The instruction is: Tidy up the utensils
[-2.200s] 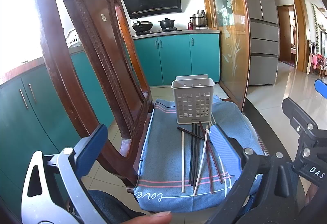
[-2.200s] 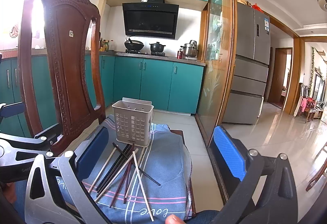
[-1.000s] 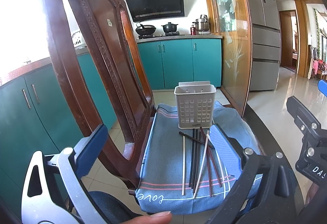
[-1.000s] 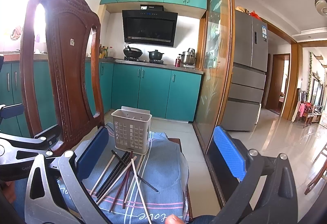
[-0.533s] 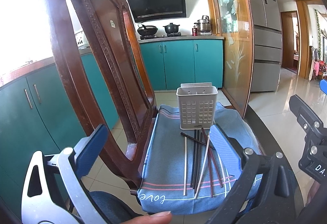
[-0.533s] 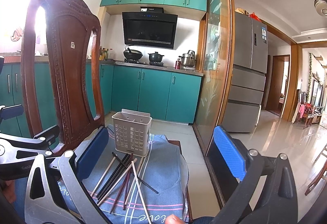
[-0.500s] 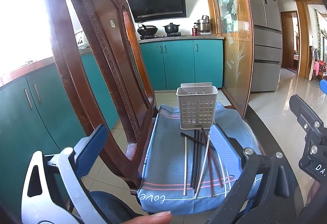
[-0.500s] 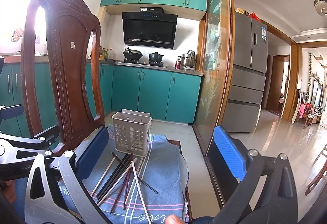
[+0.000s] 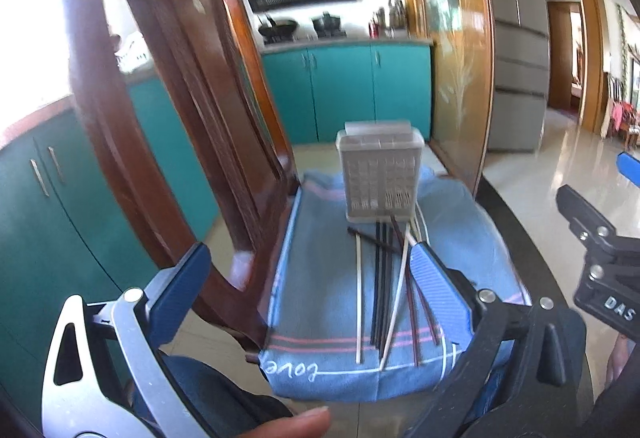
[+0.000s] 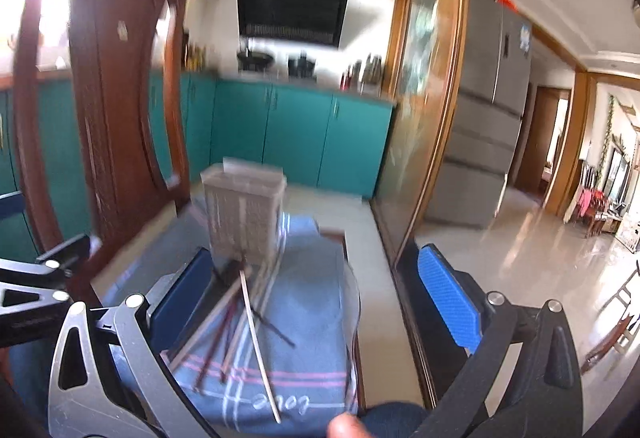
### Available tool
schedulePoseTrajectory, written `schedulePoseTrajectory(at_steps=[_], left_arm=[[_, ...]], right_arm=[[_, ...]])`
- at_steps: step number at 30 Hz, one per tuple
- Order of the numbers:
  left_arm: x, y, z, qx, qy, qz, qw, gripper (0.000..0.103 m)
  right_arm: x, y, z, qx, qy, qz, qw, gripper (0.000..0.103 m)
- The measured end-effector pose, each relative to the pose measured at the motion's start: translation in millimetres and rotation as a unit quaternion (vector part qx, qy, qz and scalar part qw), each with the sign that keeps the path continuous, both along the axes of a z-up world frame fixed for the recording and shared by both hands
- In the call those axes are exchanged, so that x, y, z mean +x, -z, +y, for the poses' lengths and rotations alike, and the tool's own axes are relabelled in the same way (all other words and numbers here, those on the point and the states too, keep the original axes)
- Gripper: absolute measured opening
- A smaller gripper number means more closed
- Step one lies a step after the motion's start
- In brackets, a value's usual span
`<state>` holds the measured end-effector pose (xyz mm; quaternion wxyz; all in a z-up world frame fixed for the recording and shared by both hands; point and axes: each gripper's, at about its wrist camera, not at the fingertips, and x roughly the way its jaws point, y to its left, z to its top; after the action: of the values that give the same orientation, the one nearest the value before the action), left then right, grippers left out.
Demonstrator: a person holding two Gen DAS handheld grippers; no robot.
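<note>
Chopsticks point(image 9: 384, 290) all lie loose on the cloth point(image 9: 320, 278), fanned out at 6 o'clock of the empty-looking basket point(image 9: 379, 174); nothing seems sorted yet. Left gripper point(image 9: 308, 290) and right gripper point(image 10: 316, 290) both gape wide, holding nothing.

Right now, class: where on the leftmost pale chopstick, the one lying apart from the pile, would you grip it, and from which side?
Grip the leftmost pale chopstick near its middle, coming from above with fingers either side. It lies flat and straight on the blue cloth, clear of the dark chopsticks to its right, so the open left claw likely suits best.
</note>
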<state>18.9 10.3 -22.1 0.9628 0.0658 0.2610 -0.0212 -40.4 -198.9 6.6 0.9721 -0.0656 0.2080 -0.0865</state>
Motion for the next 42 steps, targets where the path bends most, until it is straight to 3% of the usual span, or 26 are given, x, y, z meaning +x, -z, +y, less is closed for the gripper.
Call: schedulePoseTrajectory(at_steps=[2,4,6,8,9,11,14,17,20,22,23,25,28,35,39,42], left_arm=[[11,13,1,0.0,0.0,0.022,0.9998,0.099],[26,32,7,-0.011,-0.002,0.056,0.9984,0.098],[42,52,12,-0.03,0.009,0.094,0.9951,0.081],[58,70,13,-0.041,0.022,0.132,0.9902,0.052],[69,81,14,-0.049,0.029,0.155,0.9863,0.047],[86,95,13,-0.061,0.041,0.182,0.9805,0.038],[119,106,5,-0.059,0.056,0.205,0.9755,0.038],[151,106,-9,-0.03,0.073,0.202,0.9761,0.038],[176,107,-25,-0.025,0.112,0.213,0.9704,0.038],[189,111,-30,-0.043,0.151,0.234,0.9595,0.038],[194,116,-32,-0.062,0.178,0.248,0.9502,0.038],[199,127,-31,-0.1,0.213,0.269,0.9339,0.038],[203,147,-35,-0.107,0.211,0.297,0.9251,0.038],[198,156,-46,-0.121,0.229,0.306,0.9161,0.04],[192,156,-59,-0.12,0.244,0.3,0.9144,0.04],[193,163,-69,-0.098,0.237,0.306,0.9169,0.038]], right_arm=[[13,17,-10,0.012,0.021,0.026,0.999,0.101],[32,39,-17,0.039,0.005,0.071,0.997,0.1],[52,64,-21,0.064,-0.015,0.119,0.991,0.099],[68,85,-21,0.086,-0.036,0.149,0.984,0.09],[79,97,-21,0.099,-0.045,0.171,0.979,0.085],[101,114,-18,0.122,-0.072,0.201,0.969,0.065],[132,128,-14,0.139,-0.097,0.238,0.956,0.041],[161,140,-7,0.143,-0.13,0.28,0.941,0.036],[182,156,-1,0.132,-0.143,0.314,0.929,0.036],[193,166,1,0.135,-0.148,0.331,0.922,0.034],[196,169,-2,0.144,-0.15,0.34,0.917,0.02],[203,174,-7,0.175,-0.158,0.349,0.907,0.01],[213,175,-19,0.235,-0.163,0.352,0.891,0.007],[239,149,-38,0.257,-0.153,0.347,0.889,0.007],[253,148,-52,0.229,-0.116,0.34,0.905,0.007],[253,166,-65,0.267,-0.1,0.344,0.895,0.007]])
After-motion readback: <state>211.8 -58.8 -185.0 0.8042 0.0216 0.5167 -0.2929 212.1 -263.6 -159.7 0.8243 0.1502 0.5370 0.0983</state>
